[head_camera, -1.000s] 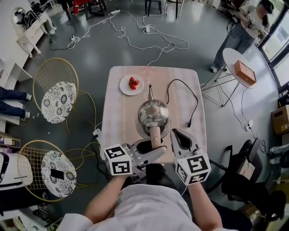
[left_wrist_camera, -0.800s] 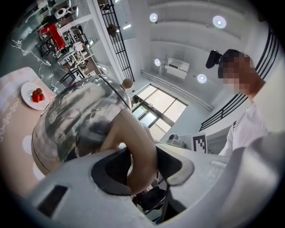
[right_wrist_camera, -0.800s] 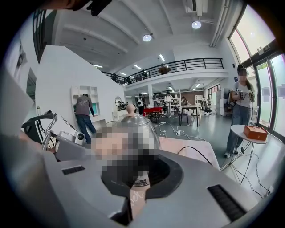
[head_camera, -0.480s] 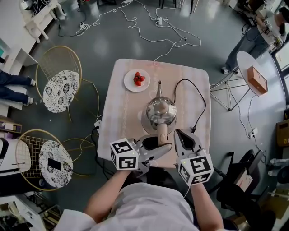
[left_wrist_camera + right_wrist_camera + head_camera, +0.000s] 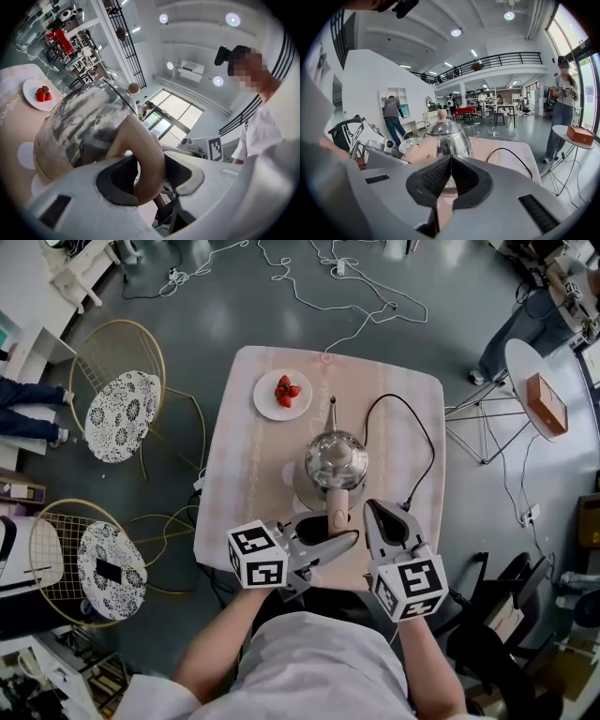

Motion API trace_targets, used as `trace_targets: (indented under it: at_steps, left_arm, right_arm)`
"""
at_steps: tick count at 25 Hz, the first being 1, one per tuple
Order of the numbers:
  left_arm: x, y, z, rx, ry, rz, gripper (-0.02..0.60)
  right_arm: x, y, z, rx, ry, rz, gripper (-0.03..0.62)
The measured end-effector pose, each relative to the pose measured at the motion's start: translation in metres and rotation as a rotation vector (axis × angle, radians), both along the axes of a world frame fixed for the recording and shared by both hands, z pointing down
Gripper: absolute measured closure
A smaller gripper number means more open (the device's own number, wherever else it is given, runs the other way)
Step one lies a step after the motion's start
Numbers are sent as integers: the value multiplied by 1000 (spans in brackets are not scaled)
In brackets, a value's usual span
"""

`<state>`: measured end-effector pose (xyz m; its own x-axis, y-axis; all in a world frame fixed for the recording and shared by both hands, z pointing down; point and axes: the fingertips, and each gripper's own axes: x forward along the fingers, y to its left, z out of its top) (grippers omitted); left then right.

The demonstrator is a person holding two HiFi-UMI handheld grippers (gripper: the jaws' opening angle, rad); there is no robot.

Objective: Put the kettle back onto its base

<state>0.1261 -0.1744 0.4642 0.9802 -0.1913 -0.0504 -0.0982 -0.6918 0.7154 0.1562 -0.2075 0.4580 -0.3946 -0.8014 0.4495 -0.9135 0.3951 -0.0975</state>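
The left gripper (image 5: 333, 529) clamps the tan curved handle (image 5: 337, 505) of the shiny steel kettle (image 5: 336, 457), over its pale round base (image 5: 302, 491) near the pink tabletop's (image 5: 253, 446) near edge. The right gripper (image 5: 373, 512) is closed, empty. Off-centre, the kettle could seat crooked.

The kettle (image 5: 336, 457) is over its base (image 5: 300, 489) at the middle of the table (image 5: 242, 486). A plate (image 5: 265, 404) lies behind-left of the kettle and a cord (image 5: 431, 451) to its right.

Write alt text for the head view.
The left gripper holds a steel kettle by its handle over its base on a pink table. The right gripper, shut and empty, is beside it; a plate of strawberries lies beyond.
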Motion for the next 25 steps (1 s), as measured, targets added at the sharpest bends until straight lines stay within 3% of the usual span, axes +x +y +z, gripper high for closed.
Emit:
trace_targets:
  at_steps: [25]
  left_arm:
    - [21, -29, 23, -4, -5, -44, 411]
  right_arm:
    - [19, -13, 17, -36, -16, -51, 589]
